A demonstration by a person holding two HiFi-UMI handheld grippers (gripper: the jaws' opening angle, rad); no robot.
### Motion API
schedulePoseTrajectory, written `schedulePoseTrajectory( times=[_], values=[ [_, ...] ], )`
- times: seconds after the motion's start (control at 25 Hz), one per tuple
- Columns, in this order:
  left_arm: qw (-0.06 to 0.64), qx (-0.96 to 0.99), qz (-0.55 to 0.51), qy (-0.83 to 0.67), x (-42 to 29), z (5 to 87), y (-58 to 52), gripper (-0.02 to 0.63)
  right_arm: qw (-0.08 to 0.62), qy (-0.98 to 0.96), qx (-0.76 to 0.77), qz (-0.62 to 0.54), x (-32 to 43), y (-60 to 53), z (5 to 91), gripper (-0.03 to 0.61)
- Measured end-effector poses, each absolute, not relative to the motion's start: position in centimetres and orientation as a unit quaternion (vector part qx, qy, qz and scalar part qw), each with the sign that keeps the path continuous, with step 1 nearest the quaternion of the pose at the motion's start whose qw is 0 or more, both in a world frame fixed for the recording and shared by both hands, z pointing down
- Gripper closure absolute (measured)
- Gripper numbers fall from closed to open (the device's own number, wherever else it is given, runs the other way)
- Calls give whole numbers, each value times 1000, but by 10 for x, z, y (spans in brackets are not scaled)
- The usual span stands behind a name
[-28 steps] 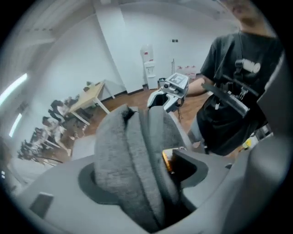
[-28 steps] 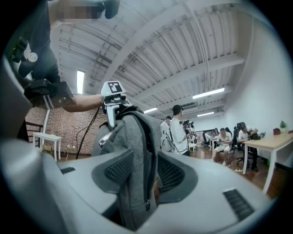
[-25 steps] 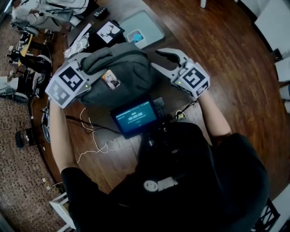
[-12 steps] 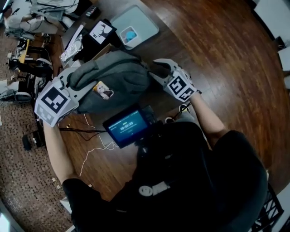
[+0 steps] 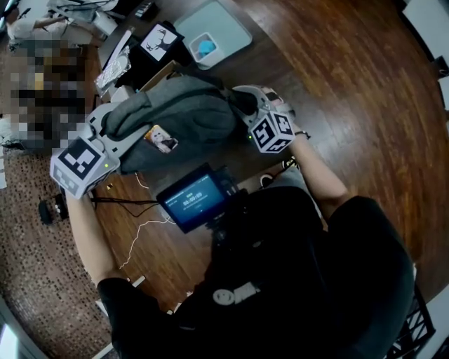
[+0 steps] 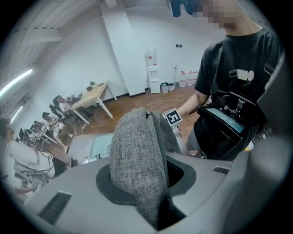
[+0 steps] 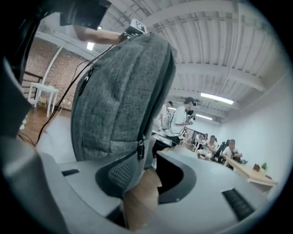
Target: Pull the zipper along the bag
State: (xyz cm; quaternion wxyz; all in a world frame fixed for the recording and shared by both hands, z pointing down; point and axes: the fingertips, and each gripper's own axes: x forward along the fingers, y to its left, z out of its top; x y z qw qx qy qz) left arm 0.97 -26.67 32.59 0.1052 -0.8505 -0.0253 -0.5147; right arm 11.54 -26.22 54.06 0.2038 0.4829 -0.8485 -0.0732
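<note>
Fabric of the bag (image 6: pixel 137 151) sits pinched in your left gripper (image 6: pixel 155 180); your right gripper (image 7: pixel 147 176) just closed on the zipper tab (image 7: pixel 139 201).

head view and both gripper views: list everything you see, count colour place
bag: one, grey, on the wooden surface between the grippers
zipper slider: one, dark, on the bag's seam
pull tab: one, brown, under the slider
photo tag: one, pale, on the bag's near side
tray: one, pale blue-grey, beyond the bag
cup: one, white, something blue inside, by the tray
box: one, black, deer picture, left of the cup
screen: one, black, teal display, on the person's chest
cable: one, white, left of the screen
left gripper: one, grey, shut on the bag's fabric
right gripper: one, grey, jaws just been closing, now pinching the pull tab
</note>
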Motion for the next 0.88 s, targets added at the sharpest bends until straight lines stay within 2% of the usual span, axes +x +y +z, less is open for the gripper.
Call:
schedulePoseTrajectory(
  times=[0.12, 0.32, 0.6, 0.72, 0.88],
  values=[
    [106, -850, -515, -28, 10, 326, -266, 482, 211, -840, 483, -128, 116, -261, 533, 448],
    [102, -852, -513, -26, 11, 329, -264, 480, 185, -834, 495, -157, 120, -262, 524, 448],
    [101, -852, -513, -19, 11, 332, -267, 480, 244, -831, 450, -216, 111, -263, 533, 469],
    [110, -849, -516, -22, 11, 334, -268, 480, 267, -828, 441, -221, 105, -267, 546, 560],
    [117, -849, -514, -17, 9, 336, -267, 479, 210, -818, 495, -202, 119, -269, 528, 560]
  ],
)
